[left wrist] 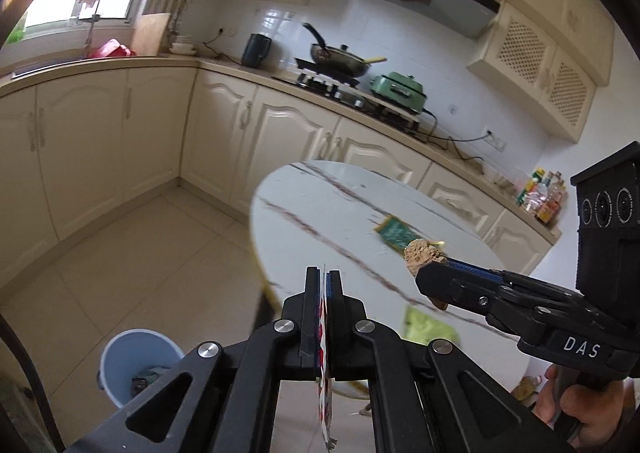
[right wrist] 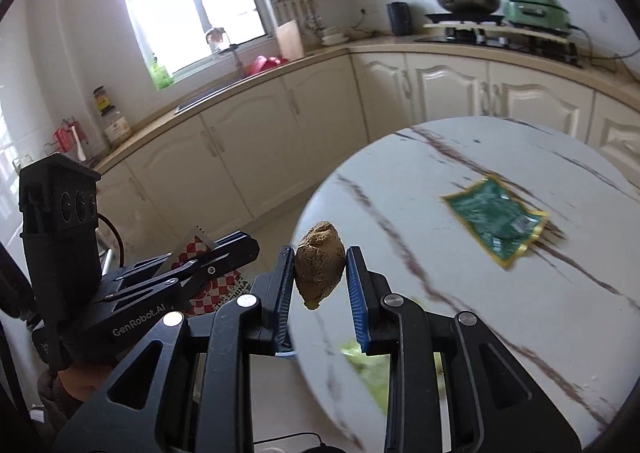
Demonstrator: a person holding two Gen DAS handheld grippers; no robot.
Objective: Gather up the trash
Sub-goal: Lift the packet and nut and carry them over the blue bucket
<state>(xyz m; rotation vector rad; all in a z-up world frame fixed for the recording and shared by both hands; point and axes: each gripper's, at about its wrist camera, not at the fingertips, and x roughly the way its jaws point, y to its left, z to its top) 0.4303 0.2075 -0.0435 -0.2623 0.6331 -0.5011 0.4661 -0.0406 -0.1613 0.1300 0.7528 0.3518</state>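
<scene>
My left gripper [left wrist: 324, 277] is shut on a thin red-and-white checkered wrapper [left wrist: 325, 401], held edge-on over the table's left edge; it also shows in the right wrist view [right wrist: 200, 253]. My right gripper [right wrist: 320, 253] is shut on a brown lumpy scrap [right wrist: 319, 263], raised above the round marble table [right wrist: 460, 253]; the scrap also shows in the left wrist view [left wrist: 423, 253]. A green wrapper with gold edges [right wrist: 498, 221] lies on the table. A light green wrapper [left wrist: 428, 327] lies near the table's front edge. A light blue trash bin [left wrist: 136, 363] stands on the floor at lower left, with some trash inside.
Cream kitchen cabinets [left wrist: 120, 141] run along the walls behind the table. A stove with a wok [left wrist: 340, 57] and a green cooker [left wrist: 398, 91] sits on the counter. Tiled floor [left wrist: 140, 253] lies between table and cabinets. Bottles [left wrist: 544, 197] stand at the counter's right end.
</scene>
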